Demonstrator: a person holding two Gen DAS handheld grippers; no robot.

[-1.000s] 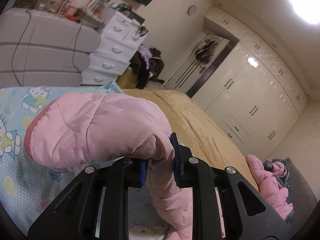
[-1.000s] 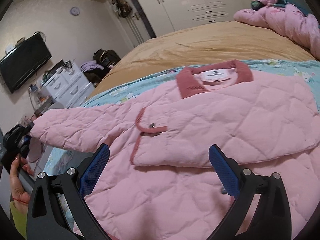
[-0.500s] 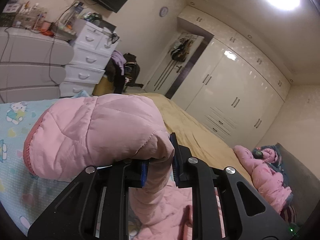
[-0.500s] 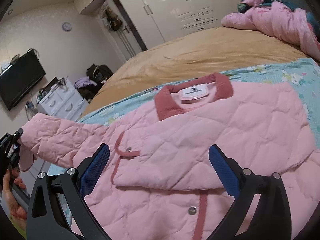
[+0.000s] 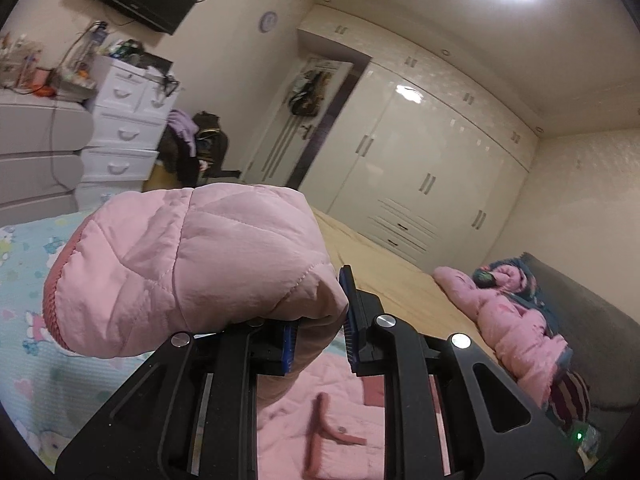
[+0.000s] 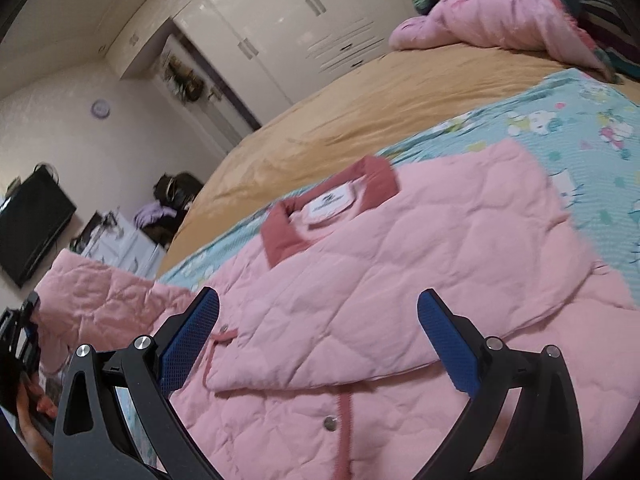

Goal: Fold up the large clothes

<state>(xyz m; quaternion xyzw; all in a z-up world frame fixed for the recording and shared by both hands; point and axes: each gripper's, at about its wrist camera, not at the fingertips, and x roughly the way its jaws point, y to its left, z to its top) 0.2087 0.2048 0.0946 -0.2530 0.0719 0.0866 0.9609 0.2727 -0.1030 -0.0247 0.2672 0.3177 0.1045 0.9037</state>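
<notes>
Bedroom with a wide bed (image 6: 360, 96): the left gripper (image 5: 318, 320) pinches the pink jacket's sleeve (image 5: 192, 272), lifted above the cartoon sheet (image 6: 580, 132). The right gripper (image 6: 318, 344), jaws spread, hovers over the pink jacket (image 6: 400, 260) lying flat, bare bedspread beyond its collar (image 6: 332, 204).

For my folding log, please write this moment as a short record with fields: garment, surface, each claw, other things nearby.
garment: pink quilted padded jacket with dark-pink collar, lying front up, one sleeve already folded across the chest
surface: light-blue cartoon-print sheet over a tan bedspread
left claw: shut on the jacket's other sleeve, held raised above the sheet
right claw: open, holding nothing, above the jacket's front
nearby: second pink padded garment heaped at the far end of the bed
</notes>
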